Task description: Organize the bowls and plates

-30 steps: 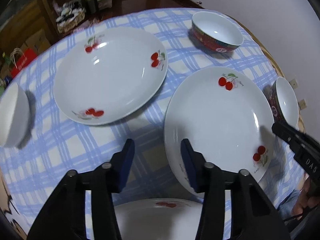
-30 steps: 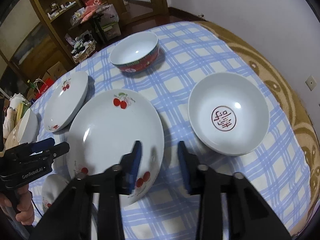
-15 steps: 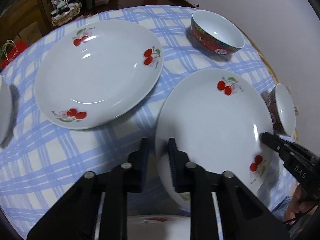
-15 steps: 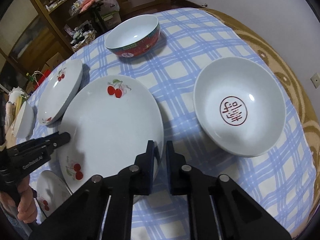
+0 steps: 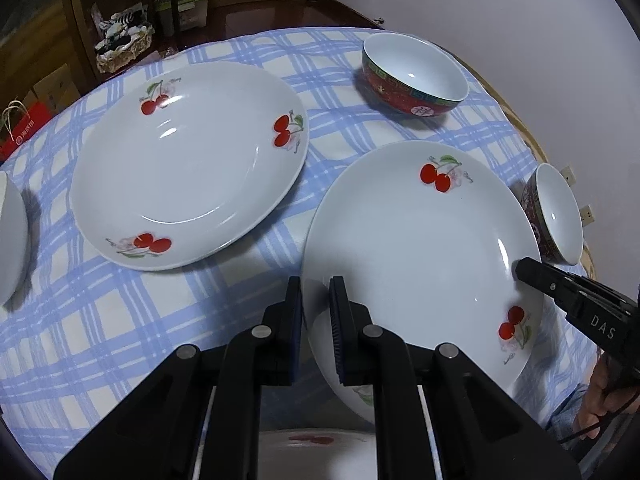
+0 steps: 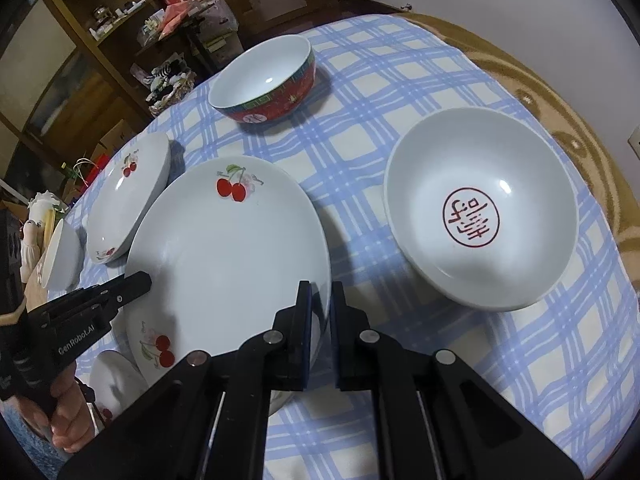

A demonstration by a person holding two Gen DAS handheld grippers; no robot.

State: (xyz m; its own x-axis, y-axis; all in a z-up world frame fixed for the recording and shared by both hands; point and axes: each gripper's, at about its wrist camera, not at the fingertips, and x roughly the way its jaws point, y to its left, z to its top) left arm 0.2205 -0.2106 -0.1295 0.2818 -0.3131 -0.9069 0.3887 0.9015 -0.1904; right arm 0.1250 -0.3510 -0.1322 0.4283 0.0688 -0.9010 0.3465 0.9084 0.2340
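A white plate with red cherries (image 5: 420,248) lies nearest me on the blue checked tablecloth (image 5: 120,320). My left gripper (image 5: 315,292) is shut on its left rim, one pad above and one below. My right gripper (image 6: 320,294) is shut on the opposite rim of the same plate (image 6: 228,248). Each gripper also shows in the other's view: the right gripper (image 5: 524,270) at the plate's right edge, the left gripper (image 6: 140,280) at its left edge. A second cherry plate (image 5: 188,164) lies further back on the left.
A red-sided bowl (image 5: 412,76) stands at the back. A white bowl with a red seal (image 6: 480,216) sits to the right of the held plate. A third cherry plate (image 5: 312,452) pokes out under the near rim. A small white bowl (image 5: 12,232) is at far left. Shelves stand beyond the table.
Both grippers have gone from open to shut on opposite rims of the near cherry plate. Neither hand has moved much.
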